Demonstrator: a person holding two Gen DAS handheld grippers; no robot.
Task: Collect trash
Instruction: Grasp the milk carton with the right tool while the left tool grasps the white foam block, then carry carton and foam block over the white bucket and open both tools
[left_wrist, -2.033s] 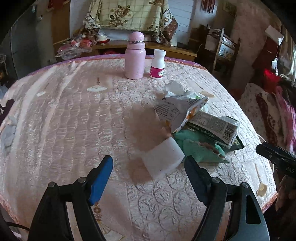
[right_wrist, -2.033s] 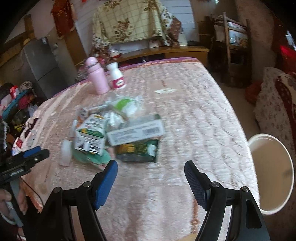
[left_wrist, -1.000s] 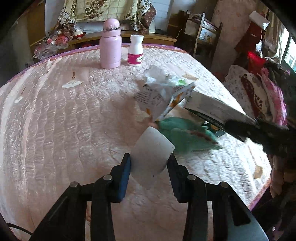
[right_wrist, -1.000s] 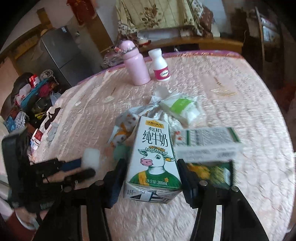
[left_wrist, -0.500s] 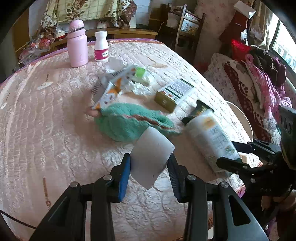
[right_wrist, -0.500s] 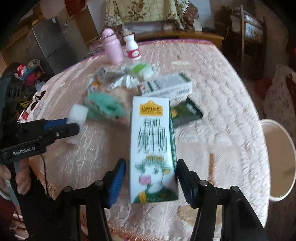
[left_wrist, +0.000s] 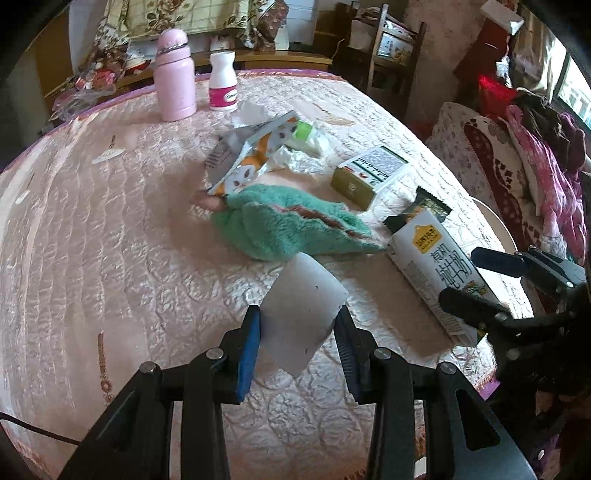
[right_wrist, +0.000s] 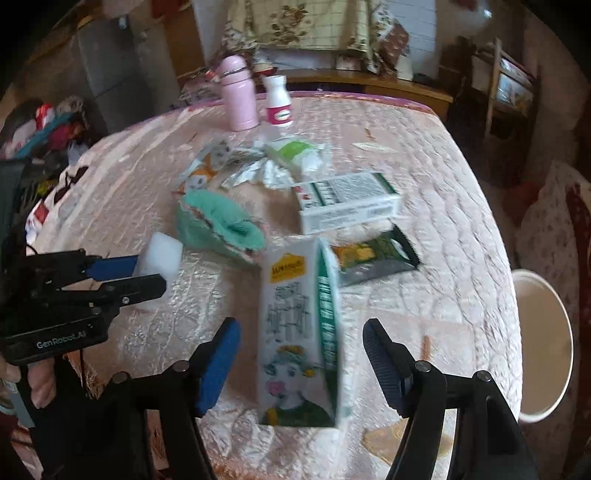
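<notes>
My left gripper (left_wrist: 299, 326) is shut on a white foam block (left_wrist: 301, 314), held above the near part of the pink quilted table (left_wrist: 92, 240); the block also shows in the right wrist view (right_wrist: 159, 258). My right gripper (right_wrist: 301, 341) is open, its fingers apart on both sides of a white milk carton (right_wrist: 299, 332) that looks blurred and loose between them. The carton also shows at the right of the left wrist view (left_wrist: 436, 273). More trash lies mid-table: a green box (right_wrist: 347, 206), a dark wrapper (right_wrist: 376, 258), a snack bag (left_wrist: 251, 155), crumpled tissue (right_wrist: 295, 155).
A white bin (right_wrist: 543, 347) stands off the table's right edge. A green fluffy cloth (left_wrist: 288, 225) lies by the trash. A pink bottle (left_wrist: 175, 79) and a white bottle (left_wrist: 222, 81) stand at the far side. Chairs and clutter surround the table.
My right gripper has opened; the milk carton it was clamping now sits loose and tilted between the fingers. The left gripper still holds the foam block and has moved little.
</notes>
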